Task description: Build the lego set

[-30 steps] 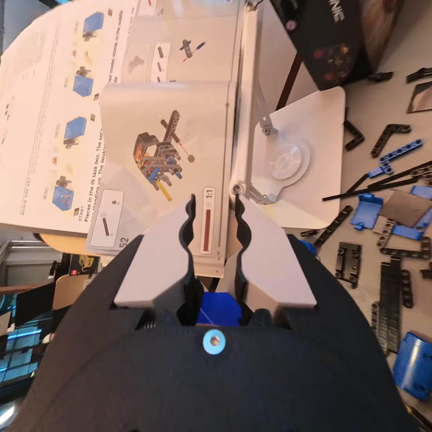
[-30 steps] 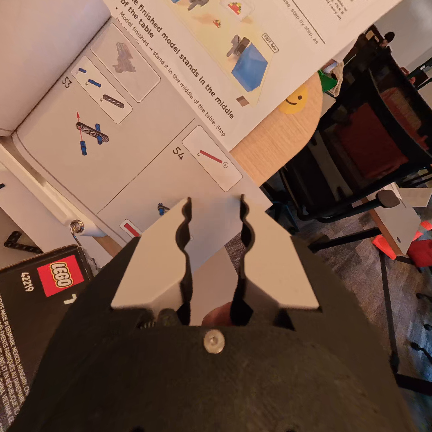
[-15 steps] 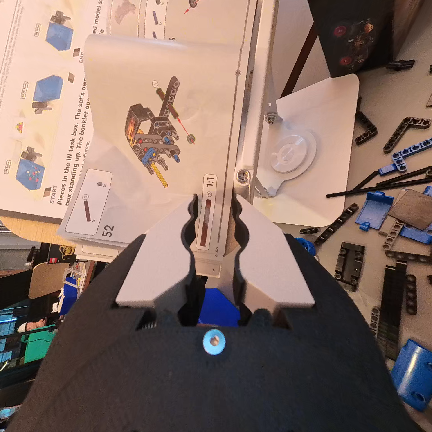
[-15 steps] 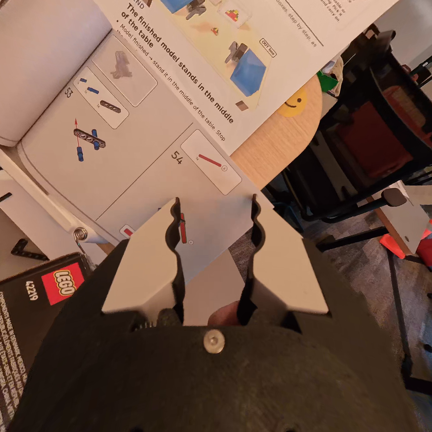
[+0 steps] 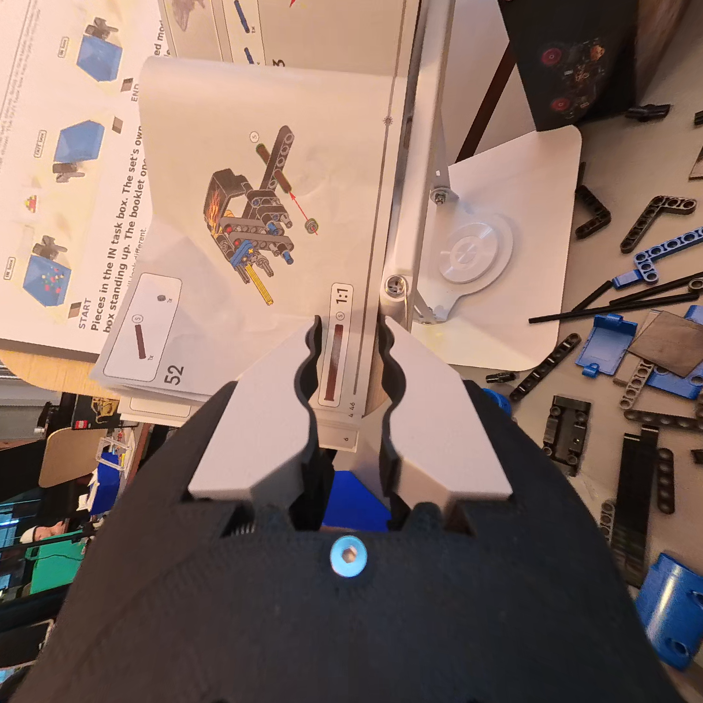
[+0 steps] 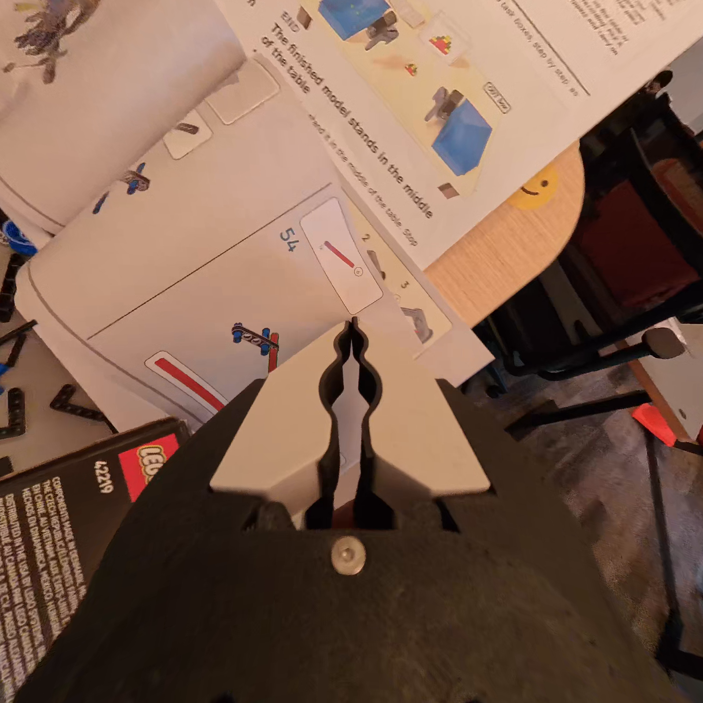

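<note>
One instruction booklet [image 5: 266, 213] sits propped open on a white stand [image 5: 506, 236], pages curling. The left gripper [image 5: 348, 331] is partly open around its bottom edge, not pinching. The right gripper [image 6: 352, 327] is pinched closed on a page corner. One black set box [image 6: 57, 532], with black and blue lego pieces [image 5: 646, 342] scattered on the table.

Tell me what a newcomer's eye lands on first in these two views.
First, the open instruction booklet propped on a white stand, filling the top of the left wrist view, with the left gripper open just in front of its lower edge. Next, the right gripper, jaws shut on the corner of a booklet page. Then the scatter of black and blue lego pieces on the table at right.
</note>
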A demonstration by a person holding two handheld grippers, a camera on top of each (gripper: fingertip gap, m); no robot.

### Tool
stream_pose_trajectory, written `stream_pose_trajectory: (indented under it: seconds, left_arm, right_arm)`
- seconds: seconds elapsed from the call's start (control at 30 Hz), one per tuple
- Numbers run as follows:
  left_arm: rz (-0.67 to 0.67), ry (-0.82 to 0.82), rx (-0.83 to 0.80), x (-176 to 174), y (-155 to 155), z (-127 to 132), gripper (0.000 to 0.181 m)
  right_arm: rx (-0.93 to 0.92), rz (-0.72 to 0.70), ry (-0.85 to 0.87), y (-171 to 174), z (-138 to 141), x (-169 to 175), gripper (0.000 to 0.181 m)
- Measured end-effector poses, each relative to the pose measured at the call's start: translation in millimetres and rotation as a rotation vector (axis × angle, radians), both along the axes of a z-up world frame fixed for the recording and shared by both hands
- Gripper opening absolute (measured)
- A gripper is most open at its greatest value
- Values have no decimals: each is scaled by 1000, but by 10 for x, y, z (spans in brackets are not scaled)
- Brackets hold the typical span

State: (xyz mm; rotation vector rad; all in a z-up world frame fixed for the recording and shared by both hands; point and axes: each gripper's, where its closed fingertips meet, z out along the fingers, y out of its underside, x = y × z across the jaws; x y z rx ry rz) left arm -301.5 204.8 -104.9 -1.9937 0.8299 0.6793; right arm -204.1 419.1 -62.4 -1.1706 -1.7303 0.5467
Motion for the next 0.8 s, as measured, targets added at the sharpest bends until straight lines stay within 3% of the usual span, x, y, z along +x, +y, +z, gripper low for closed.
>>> stream_pose_trajectory:
  seconds: [0.07, 0.17, 0.3, 0.43, 0.53, 0.57, 0.73, 0.8]
  left_arm:
    - [2, 4, 2, -1, -3, 6, 27]
    - [12, -3, 39, 16, -8, 97, 45]
    - [-28, -31, 126, 308, 53, 250, 68]
    - [-51, -6, 249, 684, 284, 408, 81]
    - [15, 81, 329, 707, 528, 475, 89]
    - [31, 75, 360, 705, 604, 493, 85]
    - [77, -14, 549, 637, 609, 726, 8]
    - [102, -96, 582, 544, 519, 763, 2]
  right_arm:
    - [7, 29, -15, -116, -18, -45, 0]
    - [15, 90, -32, -363, -26, -150, 0]
    - [-11, 184, -52, -741, -1, -284, 0]
    - [-54, 254, -64, -1027, 33, -360, 0]
    - [-97, 302, -46, -1224, 118, -375, 0]
    - [-114, 315, -41, -1278, 147, -375, 0]
    - [-159, 347, 12, -1388, 313, -336, 4]
    - [-203, 345, 86, -1368, 470, -291, 12]
